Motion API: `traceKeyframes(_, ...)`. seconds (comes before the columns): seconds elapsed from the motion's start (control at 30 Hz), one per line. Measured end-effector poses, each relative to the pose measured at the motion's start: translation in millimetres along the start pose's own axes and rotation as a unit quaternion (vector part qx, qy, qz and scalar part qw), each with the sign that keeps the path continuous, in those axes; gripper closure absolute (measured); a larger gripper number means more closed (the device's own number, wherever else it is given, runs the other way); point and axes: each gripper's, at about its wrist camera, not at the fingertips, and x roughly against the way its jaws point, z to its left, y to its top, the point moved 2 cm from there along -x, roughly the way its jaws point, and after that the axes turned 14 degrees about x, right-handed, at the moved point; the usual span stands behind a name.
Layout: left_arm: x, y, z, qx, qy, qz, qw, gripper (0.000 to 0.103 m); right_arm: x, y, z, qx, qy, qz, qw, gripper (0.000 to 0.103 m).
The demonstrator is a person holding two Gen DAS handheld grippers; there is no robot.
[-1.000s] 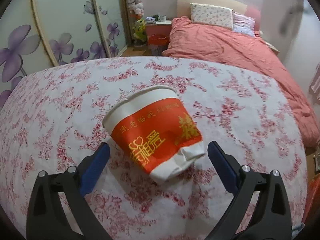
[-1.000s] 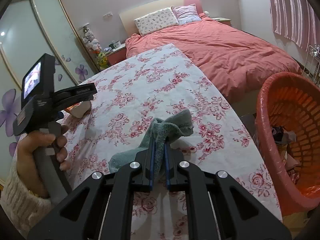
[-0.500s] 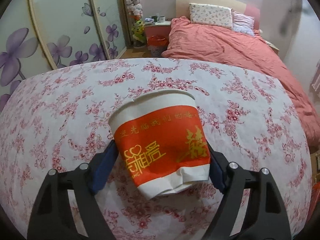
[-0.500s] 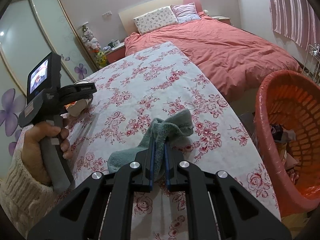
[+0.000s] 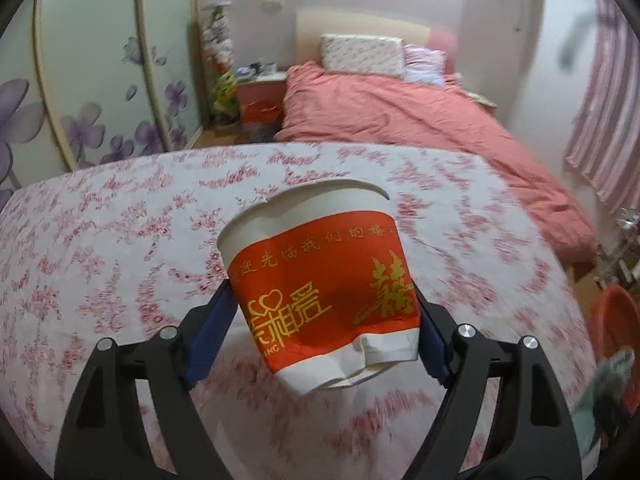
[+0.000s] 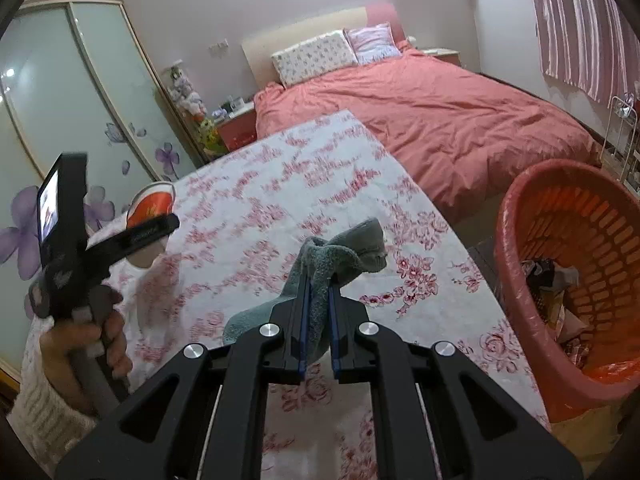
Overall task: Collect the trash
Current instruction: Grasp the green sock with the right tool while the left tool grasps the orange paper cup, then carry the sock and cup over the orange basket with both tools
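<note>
My left gripper [image 5: 320,320] is shut on a crumpled red and white paper cup [image 5: 320,280] and holds it above the flowered tablecloth [image 5: 100,248]. The cup also shows in the right wrist view [image 6: 154,206], held in the left gripper [image 6: 148,232] at the left. My right gripper [image 6: 318,300] is shut on a grey-green sock [image 6: 332,260], lifted over the tablecloth [image 6: 260,216]. An orange plastic basket [image 6: 520,264] with trash inside stands on the floor to the right of the table. Its rim shows in the left wrist view [image 5: 612,320].
A bed with a pink cover [image 6: 440,120] stands beyond the table. A wardrobe with purple flowers [image 5: 80,80] lines the left wall. A red nightstand [image 5: 260,100] stands by the bed. A white rack [image 6: 620,136] stands at the far right.
My left gripper closed on the paper cup and lifted it off the tablecloth, swinging right. My right gripper rose a little with the sock.
</note>
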Motion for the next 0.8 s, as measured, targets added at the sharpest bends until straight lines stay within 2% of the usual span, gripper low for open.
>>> traceKeyframes(0.4,102.3,-10.6,1.9,-0.034,-0.08,-0.039,0.9955,0.024,63.4,7.5,15.3,0.01,-0.007,-0.06,0.998,0.094)
traceKeyframes(0.63,154.7,-19.5,-15.3,-0.058,-0.12,-0.05,0.9899,0.024,101.8,10.3,13.0,0.011,-0.021,-0.097,0.995,0.094)
traceKeyframes(0.8,185.7,-34.8,-35.9,-0.089,-0.151,-0.057,0.9829,0.024,126.9,9.6,2.1,0.009,-0.04,-0.122,0.992,0.094)
